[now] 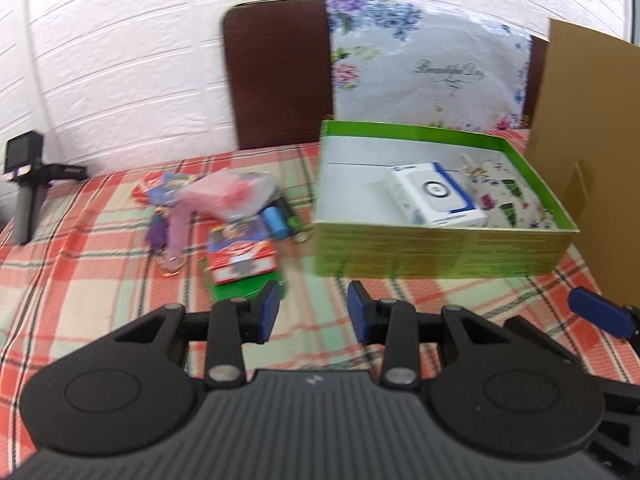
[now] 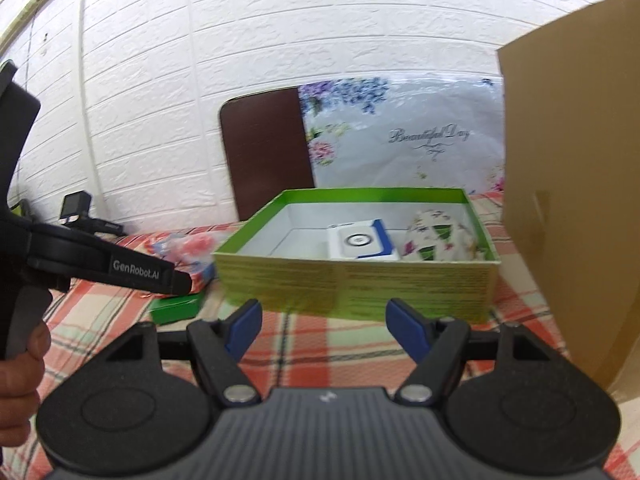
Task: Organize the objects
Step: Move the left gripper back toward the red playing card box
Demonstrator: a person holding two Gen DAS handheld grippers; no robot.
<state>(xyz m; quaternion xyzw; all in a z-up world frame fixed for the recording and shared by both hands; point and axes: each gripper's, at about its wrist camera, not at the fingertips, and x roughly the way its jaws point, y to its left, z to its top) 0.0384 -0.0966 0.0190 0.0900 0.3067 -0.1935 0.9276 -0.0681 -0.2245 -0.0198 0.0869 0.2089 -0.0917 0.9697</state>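
Holding a white packet [image 1: 438, 196] and floral pouch [image 1: 512, 200], the green box [image 1: 440, 250] sits ahead of both empty, spread claws, left gripper [image 1: 314, 312] and right gripper [image 2: 324, 330]; a loose pile [image 1: 224, 212] waits ahead-left, unsorted.

green box [image 1: 440, 248] ahead, cardboard [image 2: 576, 200] blocking right

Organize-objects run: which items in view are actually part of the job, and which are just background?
Job items:
green box
white-and-blue carton in it
floral pouch in it
loose pile: pink bag, red card packs, blue cylinder
left gripper, right gripper, both open, empty

Background:
cardboard sheet
camera on stand
brown board
floral bag
plaid cloth
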